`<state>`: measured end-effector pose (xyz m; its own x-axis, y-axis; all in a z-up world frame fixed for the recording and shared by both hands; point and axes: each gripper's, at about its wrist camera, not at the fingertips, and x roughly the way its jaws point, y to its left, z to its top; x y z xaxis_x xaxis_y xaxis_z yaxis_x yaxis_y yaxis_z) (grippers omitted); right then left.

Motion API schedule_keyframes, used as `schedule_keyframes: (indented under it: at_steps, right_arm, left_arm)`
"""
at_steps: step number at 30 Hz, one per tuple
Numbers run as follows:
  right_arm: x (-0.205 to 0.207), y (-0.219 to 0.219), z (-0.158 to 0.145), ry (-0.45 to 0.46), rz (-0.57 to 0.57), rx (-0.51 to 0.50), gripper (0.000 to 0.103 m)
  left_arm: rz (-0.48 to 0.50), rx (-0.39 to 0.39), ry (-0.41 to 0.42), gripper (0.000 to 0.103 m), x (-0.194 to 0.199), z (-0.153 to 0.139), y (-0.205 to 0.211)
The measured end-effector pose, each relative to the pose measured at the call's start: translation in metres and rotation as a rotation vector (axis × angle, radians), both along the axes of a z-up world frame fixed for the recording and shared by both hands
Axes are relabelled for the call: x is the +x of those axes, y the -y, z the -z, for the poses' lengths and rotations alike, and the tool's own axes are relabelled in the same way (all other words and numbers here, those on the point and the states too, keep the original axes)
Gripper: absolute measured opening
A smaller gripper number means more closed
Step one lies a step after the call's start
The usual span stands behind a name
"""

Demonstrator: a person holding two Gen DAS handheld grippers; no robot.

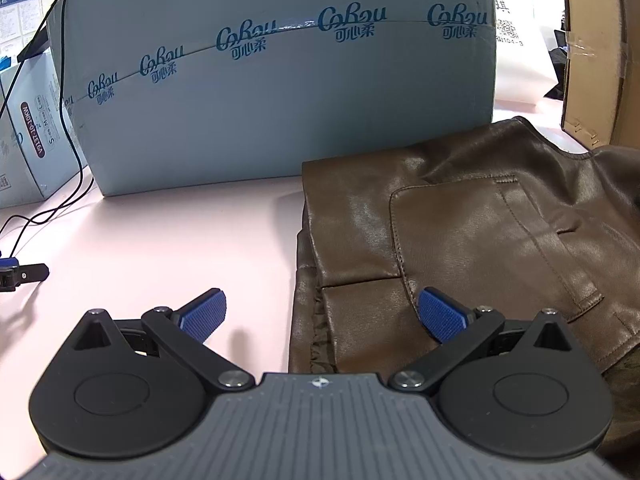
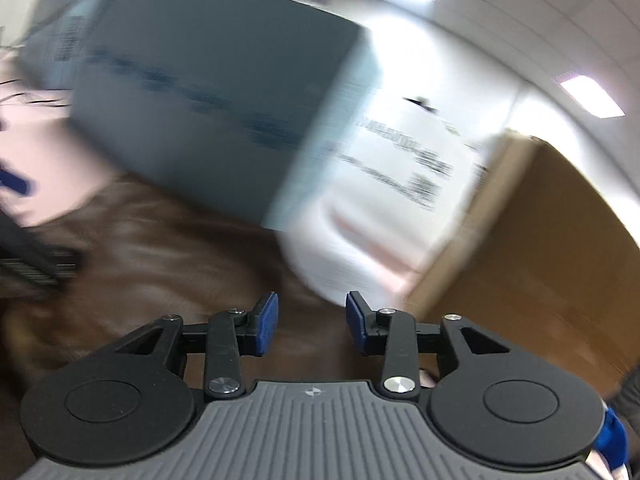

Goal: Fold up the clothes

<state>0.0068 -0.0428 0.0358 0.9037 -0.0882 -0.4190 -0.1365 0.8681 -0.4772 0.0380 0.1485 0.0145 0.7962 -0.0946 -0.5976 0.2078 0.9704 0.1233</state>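
A brown leather garment (image 1: 472, 232) lies folded on the pink table (image 1: 160, 240), a stitched pocket and belt loop facing up. My left gripper (image 1: 322, 310) hovers low over the garment's near left edge, jaws wide open with nothing between them; one blue pad (image 1: 204, 314) is over the table, the other (image 1: 442, 314) over the leather. The right wrist view is motion-blurred. There my right gripper (image 2: 312, 322) is open and empty above the brown garment (image 2: 152, 248). The left gripper's dark body (image 2: 32, 256) shows at the left edge.
A large pale blue carton (image 1: 280, 80) with printed logos stands right behind the garment. A brown cardboard box (image 1: 600, 52) stands at the right, a white box (image 1: 28, 132) and black cables (image 1: 72, 152) at the left. A white bag (image 2: 392, 184) sits between the cartons.
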Motion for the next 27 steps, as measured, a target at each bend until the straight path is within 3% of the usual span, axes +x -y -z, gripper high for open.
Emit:
schedule_keyframes:
  at_steps: [5,13,16,21,24,27]
  right_arm:
    - [-0.005,-0.044,0.011,-0.071,-0.201,-0.086,0.045]
    - [0.0,-0.07,0.017,-0.158,-0.335,-0.053,0.07]
    - [0.009,-0.07,0.025,-0.164,-0.379,-0.061,0.075]
    - [0.006,-0.083,0.034,-0.16,-0.36,-0.015,0.075]
    - [0.0,-0.09,0.042,-0.116,-0.346,-0.017,0.07]
    - [-0.011,-0.096,0.043,-0.114,-0.348,0.027,0.034]
  left_arm:
    - [-0.056,-0.001,0.044,0.103,-0.002,-0.008,-0.006]
    - [-0.151,-0.209,0.123,0.103,-0.011,-0.03,-0.04]
    - [-0.173,-0.286,0.142,0.103,-0.013,-0.037,-0.052]
    - [-0.234,-0.426,0.129,0.103,-0.013,-0.043,-0.075]
    - [-0.255,-0.482,0.117,0.103,-0.011,-0.044,-0.084]
    - [-0.259,-0.471,0.133,0.103,-0.014,-0.046,-0.084]
